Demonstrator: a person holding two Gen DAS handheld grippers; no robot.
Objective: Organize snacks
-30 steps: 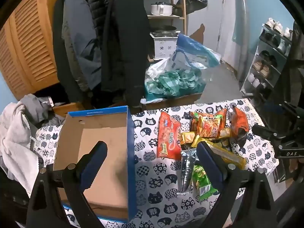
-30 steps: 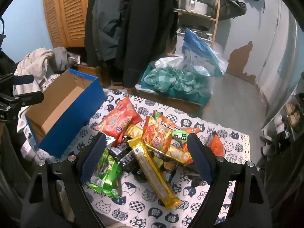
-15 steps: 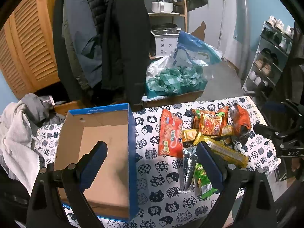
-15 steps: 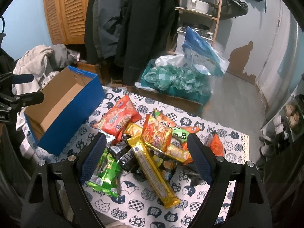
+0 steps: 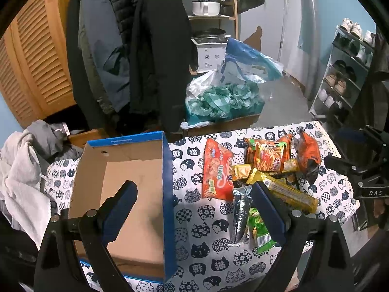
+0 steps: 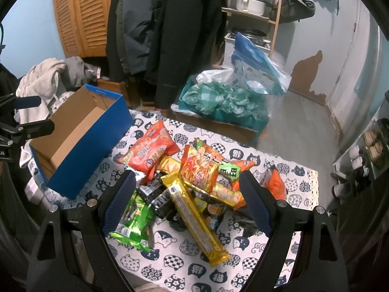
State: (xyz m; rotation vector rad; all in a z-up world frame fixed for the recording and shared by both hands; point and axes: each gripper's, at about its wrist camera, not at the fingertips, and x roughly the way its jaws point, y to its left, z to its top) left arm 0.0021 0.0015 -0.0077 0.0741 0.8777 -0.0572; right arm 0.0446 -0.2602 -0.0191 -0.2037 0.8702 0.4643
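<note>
On the counter (image 6: pixel 301 185), covered with a cat-print cloth (image 5: pixel 209 228), an open blue cardboard box (image 5: pixel 167 185) occupies the left portion; its brown interior holds nothing. Right of the box, apart from its wall, the snack pile (image 6: pixel 194 182) lies in a loose heap. Largest item: the red-orange chip bag (image 6: pixel 150 153), at the box-side edge of the heap. A long yellow wrapped bar (image 6: pixel 194 209) lies diagonally across the top of the pile, over a dark packet (image 6: pixel 158 199). An orange noodle-snack bag (image 6: pixel 199 170) rests against the upper end of the bar. A green packet (image 6: pixel 133 223) lies at the near edge, just beside the dark packet. A small orange bag (image 6: pixel 277 185) sits at the far right of the heap. The left claw (image 5: pixel 194 194) hovers over the box wall and cloth, released, grasping nothing. The right claw (image 6: pixel 187 185) hovers above the pile, released, grasping nothing, both fingers clear of the packets.
</note>
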